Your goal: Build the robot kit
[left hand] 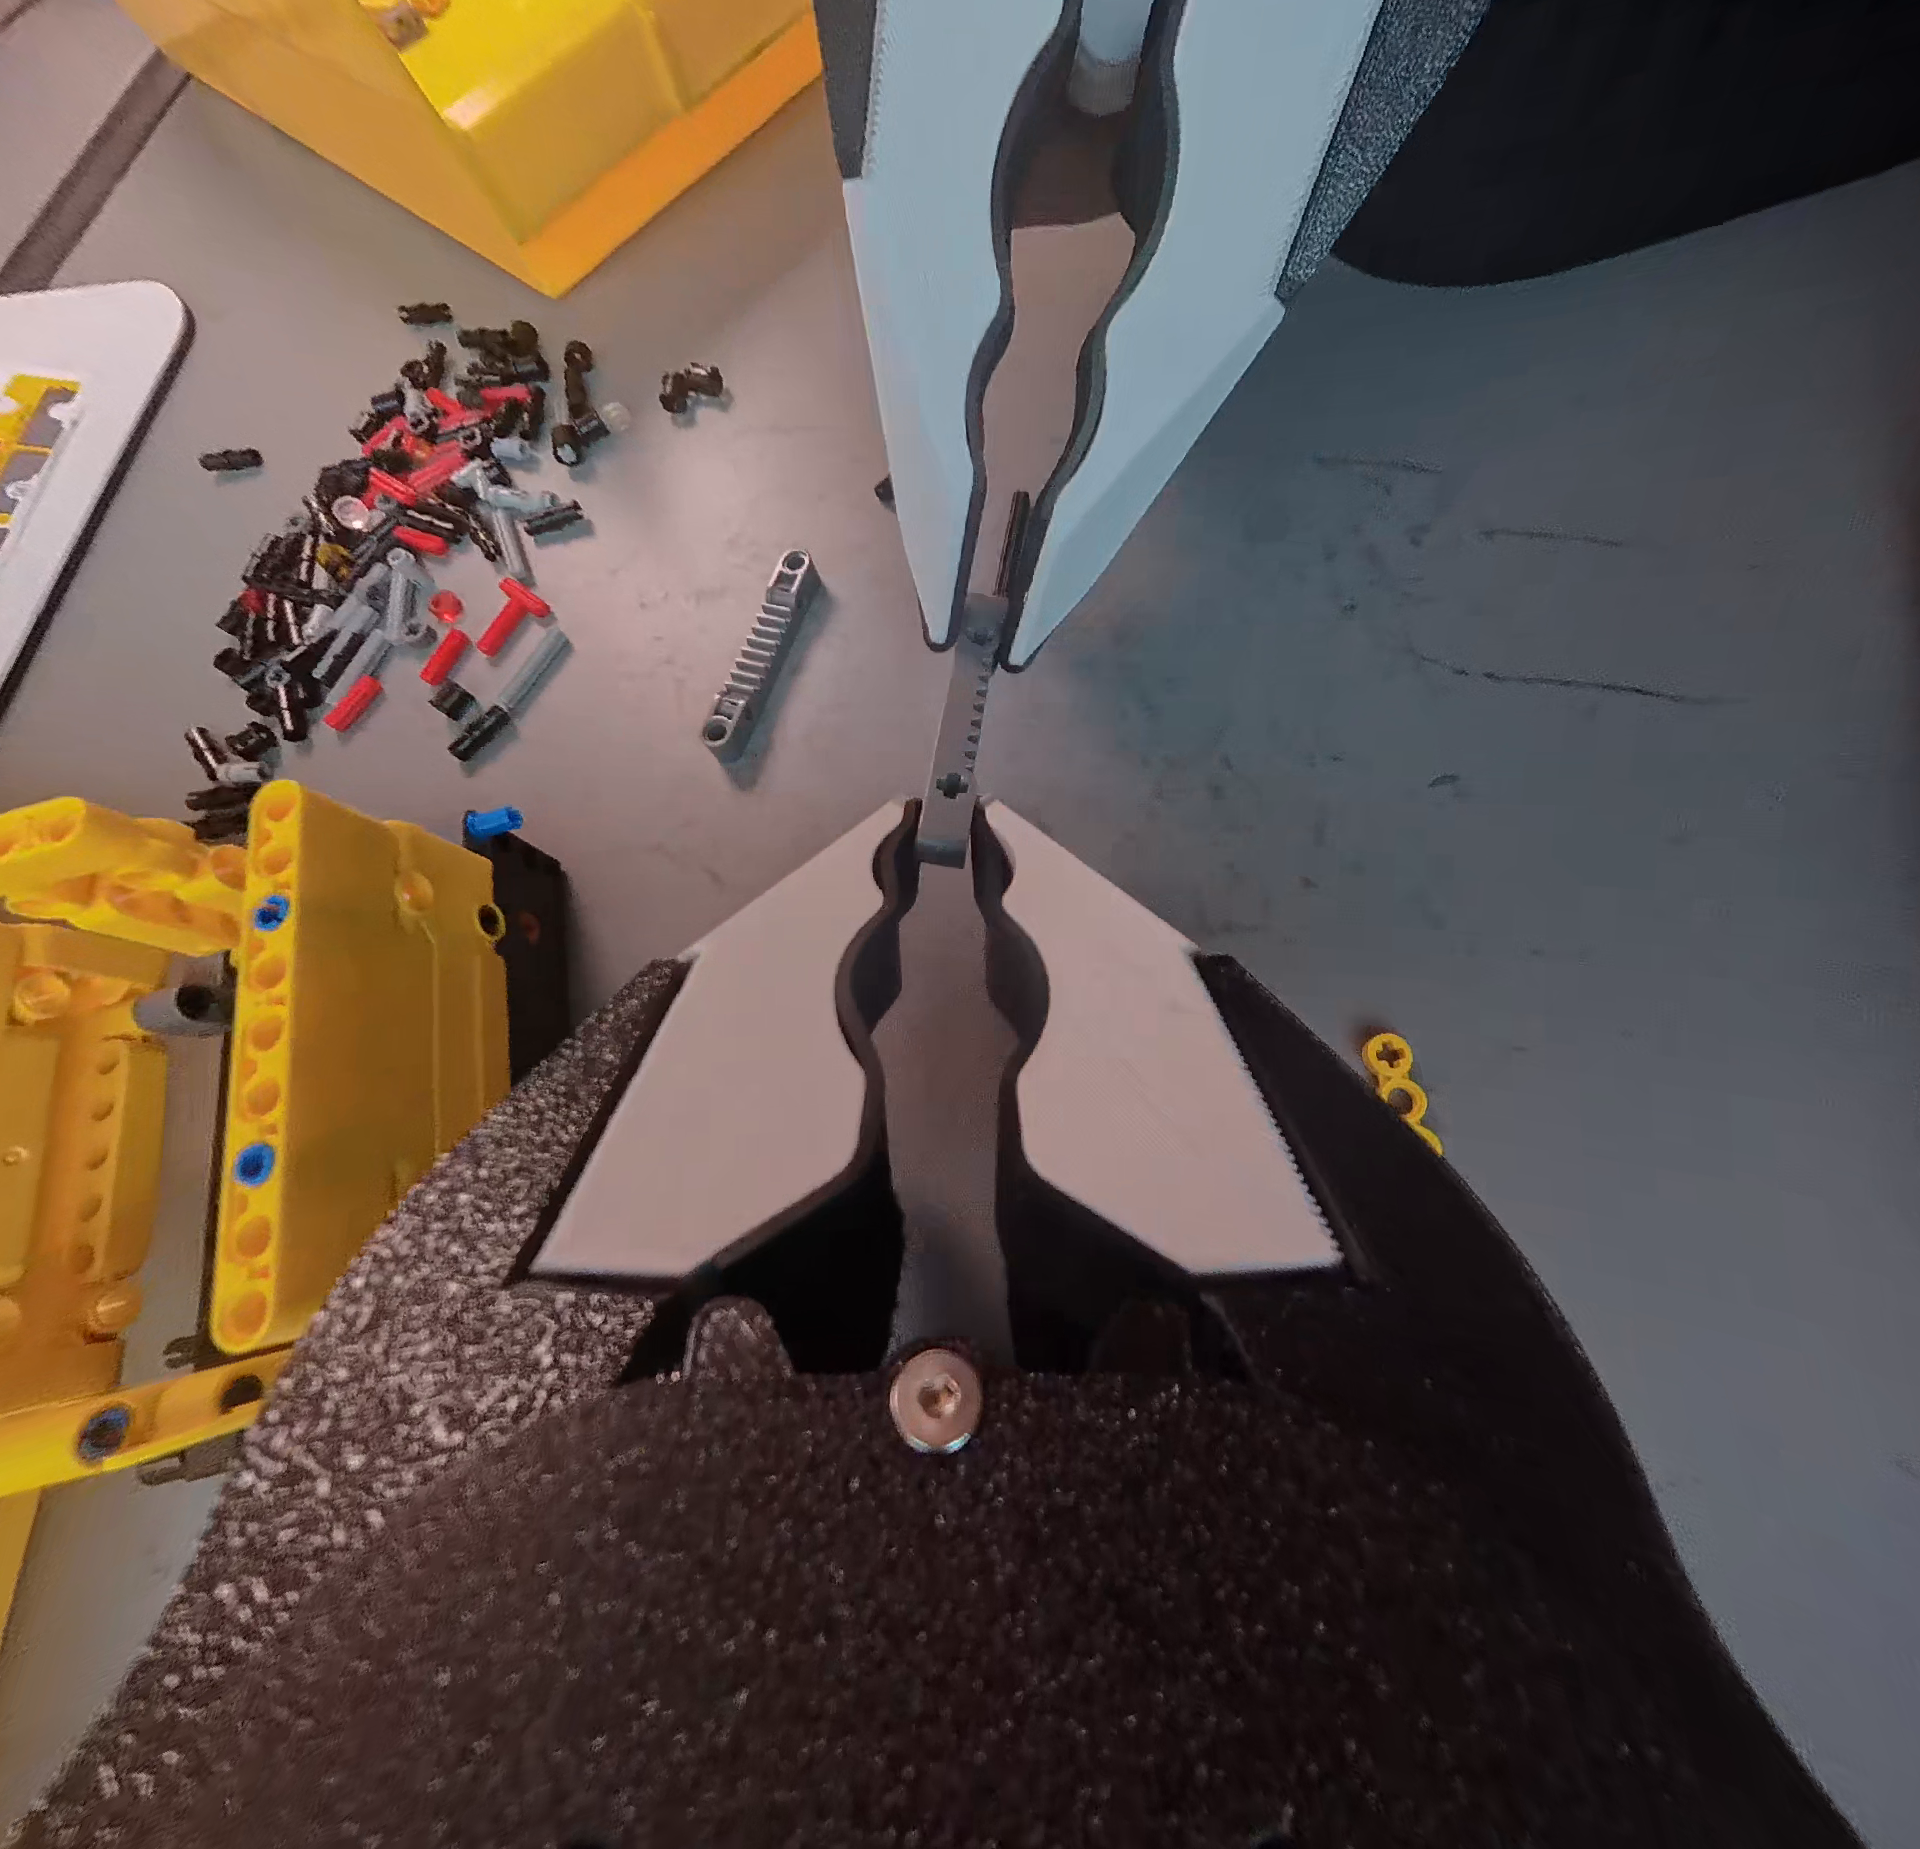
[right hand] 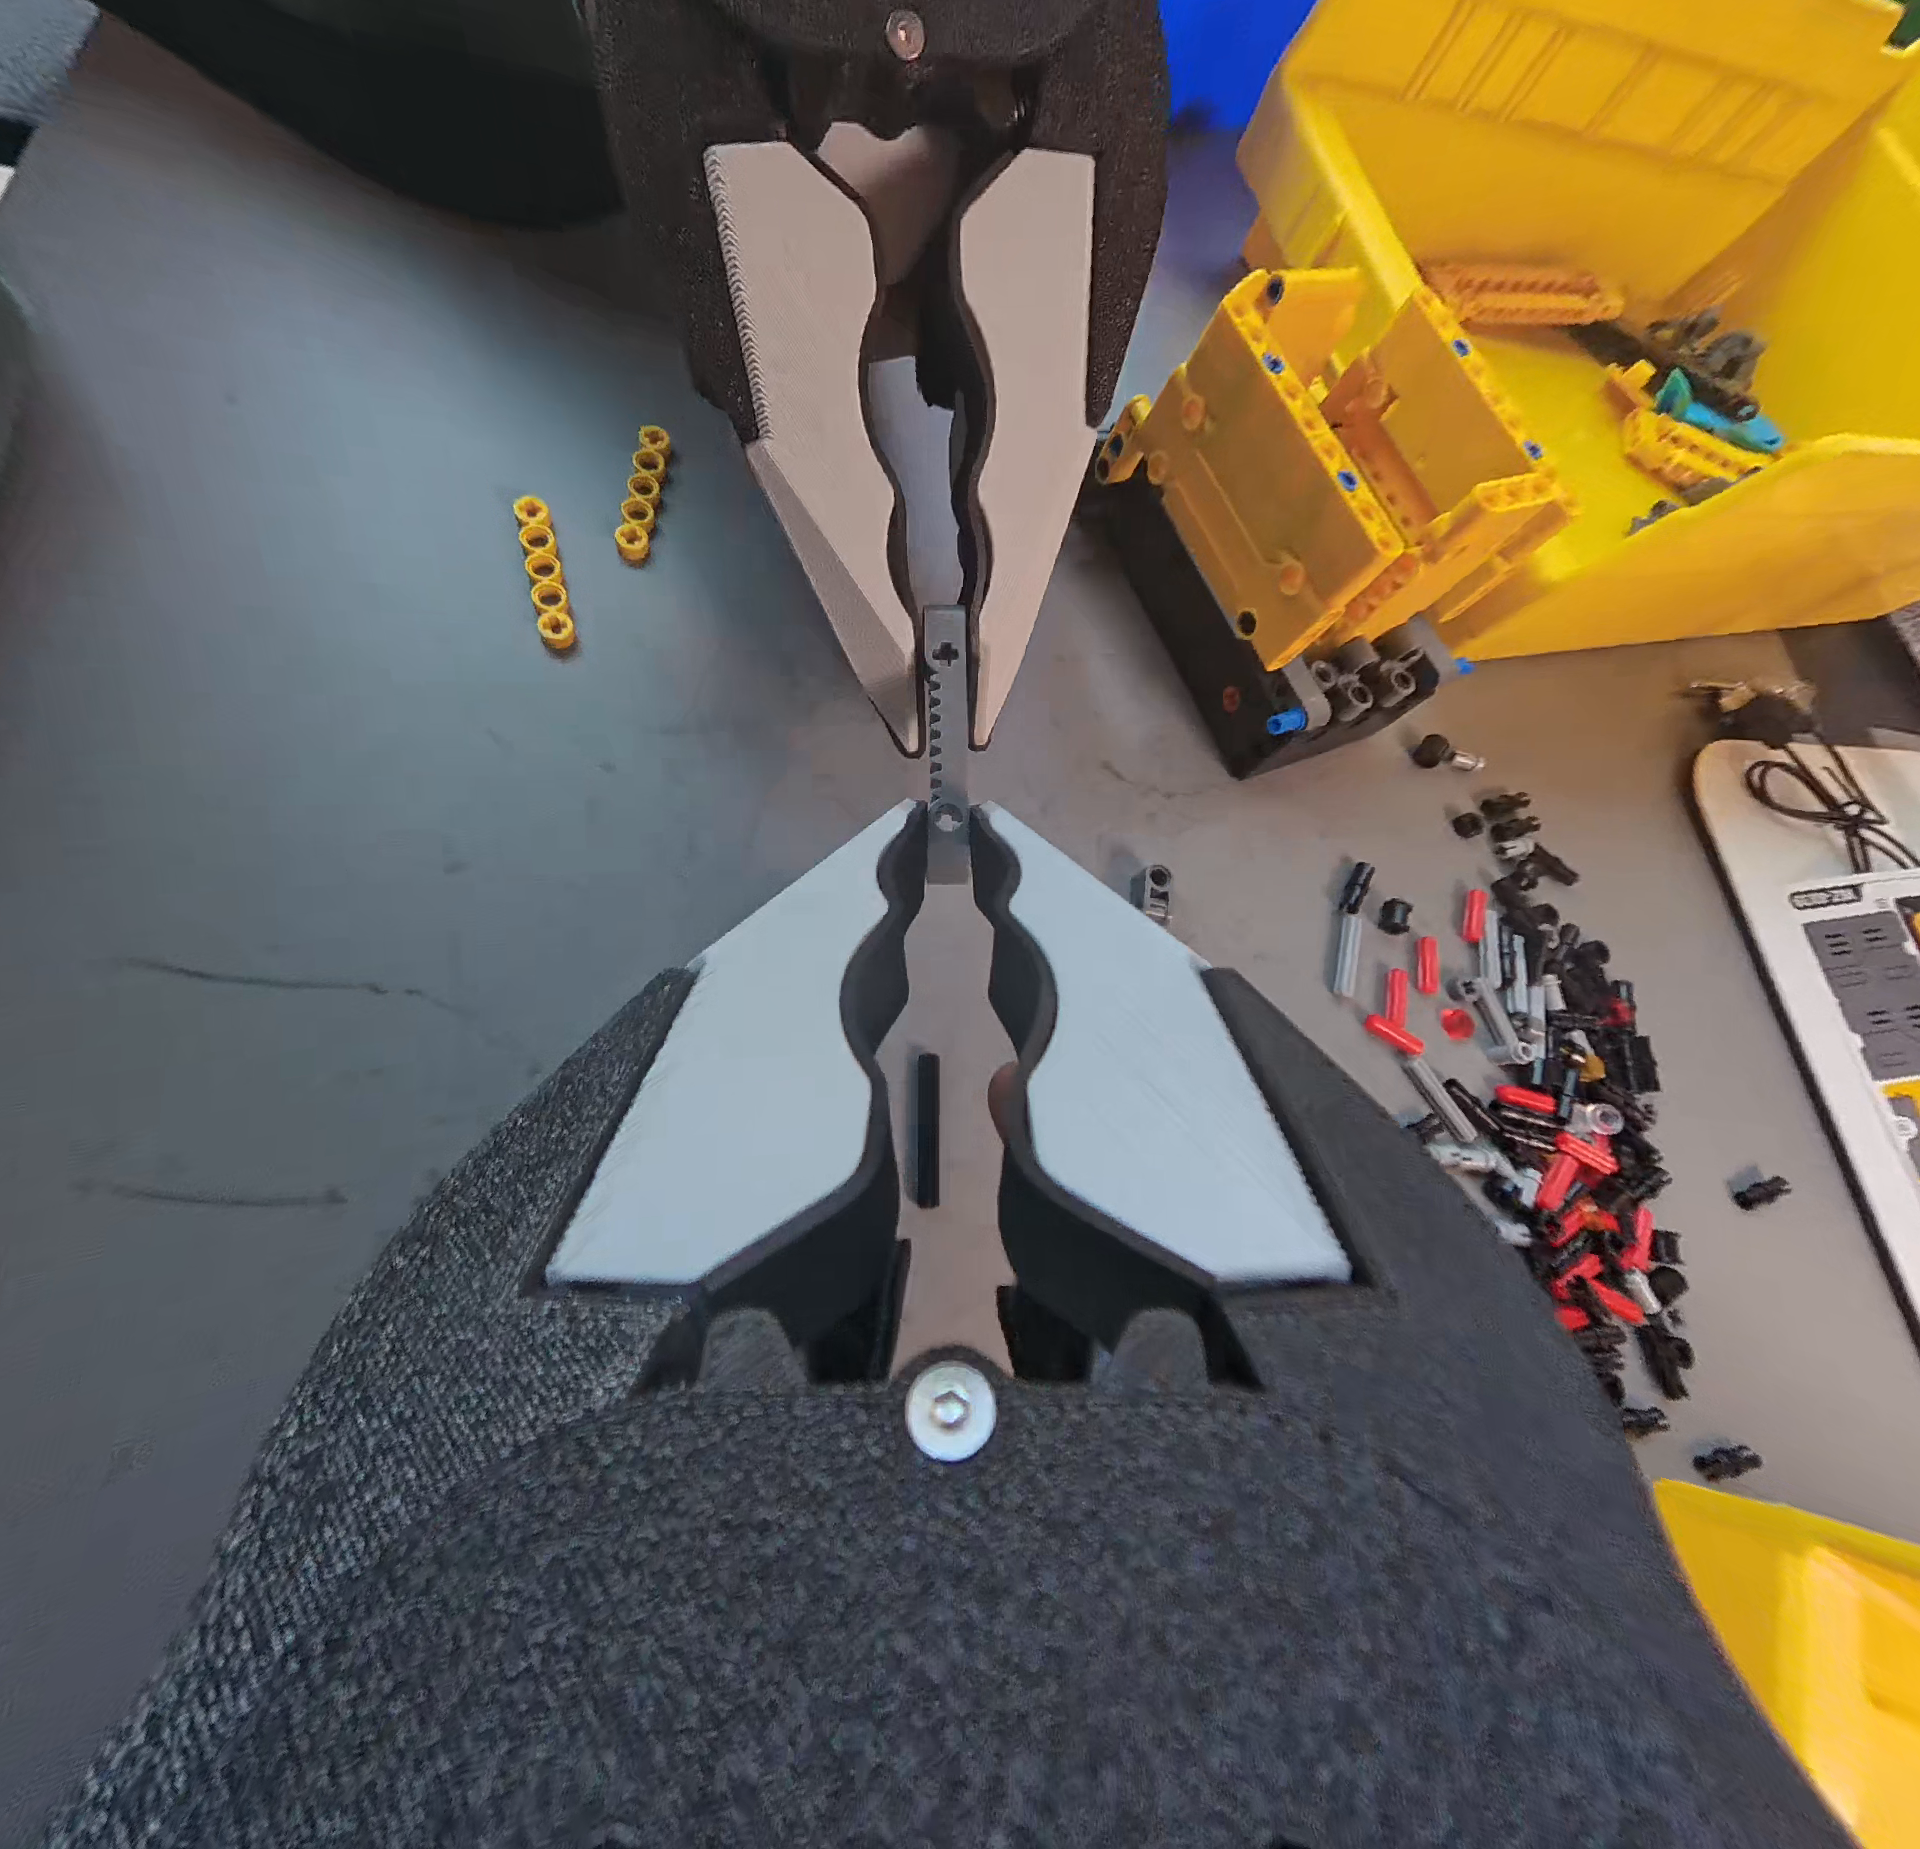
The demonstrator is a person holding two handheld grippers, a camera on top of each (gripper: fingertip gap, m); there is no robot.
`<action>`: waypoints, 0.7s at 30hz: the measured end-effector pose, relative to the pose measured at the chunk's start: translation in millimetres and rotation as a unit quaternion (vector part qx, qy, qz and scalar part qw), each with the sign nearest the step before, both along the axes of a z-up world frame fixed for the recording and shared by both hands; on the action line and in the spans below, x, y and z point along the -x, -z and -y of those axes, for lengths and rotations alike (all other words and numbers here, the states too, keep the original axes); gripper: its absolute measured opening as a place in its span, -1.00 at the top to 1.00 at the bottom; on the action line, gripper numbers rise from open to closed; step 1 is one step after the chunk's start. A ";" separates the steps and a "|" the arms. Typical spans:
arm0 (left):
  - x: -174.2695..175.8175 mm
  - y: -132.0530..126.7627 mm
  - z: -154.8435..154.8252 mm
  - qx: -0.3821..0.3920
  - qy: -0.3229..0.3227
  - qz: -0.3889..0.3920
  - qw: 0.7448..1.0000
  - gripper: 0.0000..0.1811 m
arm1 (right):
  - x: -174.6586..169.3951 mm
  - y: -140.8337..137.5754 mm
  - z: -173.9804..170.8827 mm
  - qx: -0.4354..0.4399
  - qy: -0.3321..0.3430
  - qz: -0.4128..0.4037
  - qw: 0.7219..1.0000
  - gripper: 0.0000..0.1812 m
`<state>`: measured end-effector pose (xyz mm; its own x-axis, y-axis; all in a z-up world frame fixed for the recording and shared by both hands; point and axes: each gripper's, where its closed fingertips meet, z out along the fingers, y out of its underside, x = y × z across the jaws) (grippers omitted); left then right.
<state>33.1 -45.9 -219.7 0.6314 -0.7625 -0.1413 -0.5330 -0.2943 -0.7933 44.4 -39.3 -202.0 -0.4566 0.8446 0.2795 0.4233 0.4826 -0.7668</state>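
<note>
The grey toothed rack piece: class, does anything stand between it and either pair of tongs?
Nothing visible does. The grey toothed rack piece is pinched at one end by the left tongs and at the other by the right tongs, held above the table.

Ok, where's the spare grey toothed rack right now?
The spare grey toothed rack lies flat on the table in the left wrist view, left of the two tool tips, between them and the pile of small pins.
</note>
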 end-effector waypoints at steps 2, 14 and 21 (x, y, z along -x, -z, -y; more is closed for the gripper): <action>-2.4 -8.0 0.2 -0.022 0.008 0.010 1.000 0.92 | -1.2 -5.4 0.2 0.004 -0.002 -0.014 1.000 0.92; -8.4 -32.9 1.5 -0.082 0.028 0.053 0.995 0.91 | -6.2 -12.9 -2.0 -0.009 -0.004 -0.039 0.999 0.92; -7.0 -33.3 -0.3 -0.051 0.014 0.089 0.995 0.93 | -5.5 -13.7 -7.1 -0.020 0.004 -0.048 0.999 0.88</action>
